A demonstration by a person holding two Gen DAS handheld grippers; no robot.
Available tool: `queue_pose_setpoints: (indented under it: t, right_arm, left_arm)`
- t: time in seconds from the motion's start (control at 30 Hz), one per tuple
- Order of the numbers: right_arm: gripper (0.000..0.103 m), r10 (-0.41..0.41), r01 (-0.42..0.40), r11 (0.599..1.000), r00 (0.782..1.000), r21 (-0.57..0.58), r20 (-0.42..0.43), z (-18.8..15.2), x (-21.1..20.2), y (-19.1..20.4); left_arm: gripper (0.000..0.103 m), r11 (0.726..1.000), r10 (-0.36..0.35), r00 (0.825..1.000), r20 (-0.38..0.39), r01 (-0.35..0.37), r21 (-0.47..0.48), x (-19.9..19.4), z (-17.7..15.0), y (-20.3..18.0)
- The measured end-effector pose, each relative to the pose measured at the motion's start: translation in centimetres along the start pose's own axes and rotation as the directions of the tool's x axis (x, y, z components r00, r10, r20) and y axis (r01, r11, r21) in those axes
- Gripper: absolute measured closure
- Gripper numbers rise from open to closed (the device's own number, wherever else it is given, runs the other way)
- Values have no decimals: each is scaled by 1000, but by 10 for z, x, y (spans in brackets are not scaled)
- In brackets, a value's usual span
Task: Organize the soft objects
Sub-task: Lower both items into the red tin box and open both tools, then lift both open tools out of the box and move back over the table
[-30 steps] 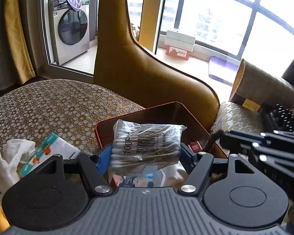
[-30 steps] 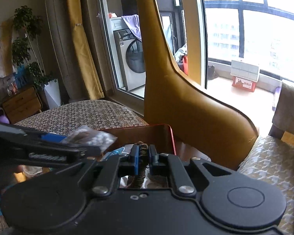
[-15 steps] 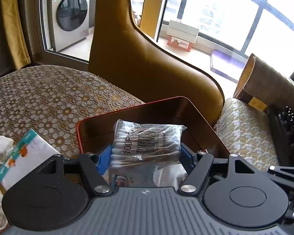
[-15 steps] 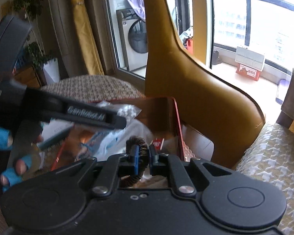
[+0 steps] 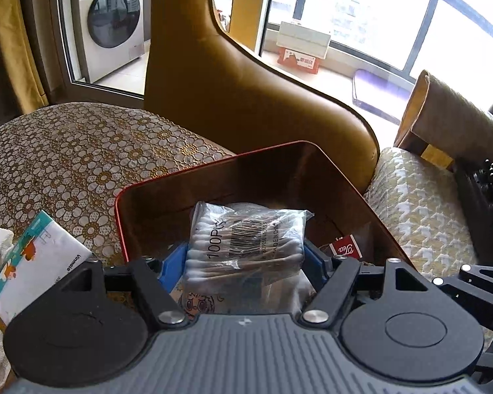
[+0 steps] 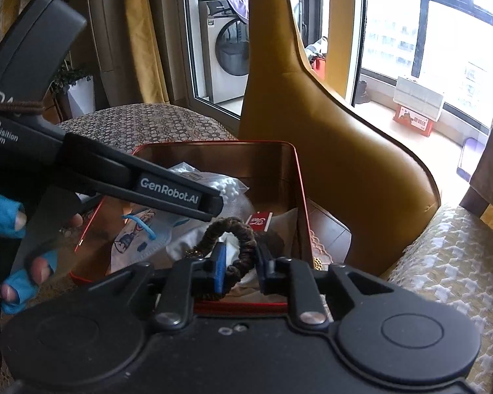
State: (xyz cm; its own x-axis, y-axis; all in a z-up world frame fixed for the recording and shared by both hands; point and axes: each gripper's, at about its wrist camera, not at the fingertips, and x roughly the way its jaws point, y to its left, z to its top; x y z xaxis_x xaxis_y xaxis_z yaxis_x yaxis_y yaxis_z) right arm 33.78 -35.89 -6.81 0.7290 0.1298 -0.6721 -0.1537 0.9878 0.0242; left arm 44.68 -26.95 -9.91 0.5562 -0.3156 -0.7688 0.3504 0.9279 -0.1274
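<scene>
L fingers [image 5: 246,259] clamped on clear plastic pack of cotton swabs [image 5: 246,239], R fingers [image 6: 241,267] clamped on brown braided hair tie [image 6: 233,246], both over red-rimmed metal tin [image 5: 213,177] w/ soft items inside

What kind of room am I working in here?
Most likely a home living room beside an enclosed balcony. A tan chair stands behind the red tin, a washing machine sits past the glass door, and big windows look onto apartment blocks.
</scene>
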Motion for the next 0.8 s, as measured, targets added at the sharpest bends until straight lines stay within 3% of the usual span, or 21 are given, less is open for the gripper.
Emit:
queue_pose_setpoints:
  t: [0.2, 0.33, 0.4, 0.8]
  right_arm:
    - [61, -5, 5, 1000, 1000, -7, 11, -4, -3, -1]
    - [57, -10, 11, 1000, 1000, -9, 22, -4, -9, 0]
    - [44, -16, 16, 1000, 999, -4, 34, -5, -12, 0]
    - [37, 20, -24, 998, 996, 54, 85, -1, -58, 5]
  left_arm:
    - [25, 1000, -8, 999, 35, 8, -9, -12, 1, 0]
    - [25, 1000, -8, 998, 61, 8, -1, -28, -1, 1]
    - [25, 1000, -11, 997, 75, 10, 4, -38, -1, 1]
    - [25, 1000, -25, 990, 135, 22, 17, -113, -23, 7]
